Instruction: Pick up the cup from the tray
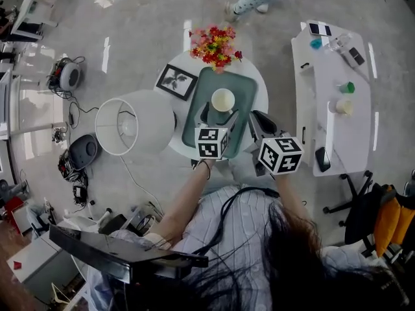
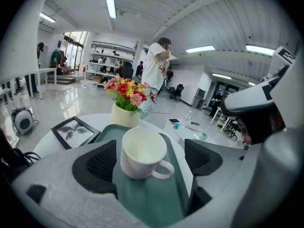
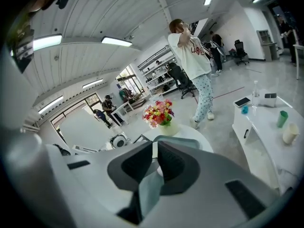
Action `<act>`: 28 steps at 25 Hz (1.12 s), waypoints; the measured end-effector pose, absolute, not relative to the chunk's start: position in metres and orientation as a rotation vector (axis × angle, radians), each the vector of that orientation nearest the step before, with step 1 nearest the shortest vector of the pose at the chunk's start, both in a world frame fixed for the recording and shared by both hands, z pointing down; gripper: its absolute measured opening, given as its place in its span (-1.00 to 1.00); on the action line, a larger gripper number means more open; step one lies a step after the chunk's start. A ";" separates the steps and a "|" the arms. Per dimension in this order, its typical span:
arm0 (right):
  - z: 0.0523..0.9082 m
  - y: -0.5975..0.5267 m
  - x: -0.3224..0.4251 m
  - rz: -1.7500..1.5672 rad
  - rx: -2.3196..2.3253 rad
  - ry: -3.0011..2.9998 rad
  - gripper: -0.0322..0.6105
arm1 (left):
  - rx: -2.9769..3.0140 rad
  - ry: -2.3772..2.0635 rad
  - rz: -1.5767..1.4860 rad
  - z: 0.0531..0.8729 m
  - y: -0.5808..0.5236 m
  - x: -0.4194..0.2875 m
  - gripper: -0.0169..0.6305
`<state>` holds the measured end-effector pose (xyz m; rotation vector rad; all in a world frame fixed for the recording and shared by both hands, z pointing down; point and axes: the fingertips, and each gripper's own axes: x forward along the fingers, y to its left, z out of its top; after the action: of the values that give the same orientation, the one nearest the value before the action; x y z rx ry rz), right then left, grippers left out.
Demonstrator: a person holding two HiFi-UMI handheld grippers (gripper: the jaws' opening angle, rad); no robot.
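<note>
Over the round table in the head view, the white cup (image 1: 223,100) is sitting upright on the green tray (image 1: 249,89), with the left gripper (image 1: 219,116) reaching in at it and the right gripper (image 1: 259,120) hanging just beside the tray. Through the left gripper view, the jaws are standing wide apart on either side of the cup, pads touching nothing. Along the right gripper view, the jaws are sitting closed together, gripping nothing.

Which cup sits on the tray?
The white cup, on the green tray; the green cup and cream cup stand on the side table.
</note>
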<state>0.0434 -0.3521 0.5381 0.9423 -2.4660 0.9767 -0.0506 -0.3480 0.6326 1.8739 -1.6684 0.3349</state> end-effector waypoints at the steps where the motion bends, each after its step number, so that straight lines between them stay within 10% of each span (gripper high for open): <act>1: 0.540 -0.353 0.043 0.982 0.933 -2.463 -0.75 | 1.840 -1.675 0.325 0.638 -0.349 -0.052 0.41; 28: 0.569 -0.368 0.071 1.053 0.916 -2.360 -0.75 | 1.669 -1.757 0.496 0.701 -0.383 -0.052 0.53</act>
<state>0.0707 -0.3679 0.5694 0.9160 -2.3604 1.0528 -0.0520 -0.3835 0.7011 1.6686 -1.7565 0.4962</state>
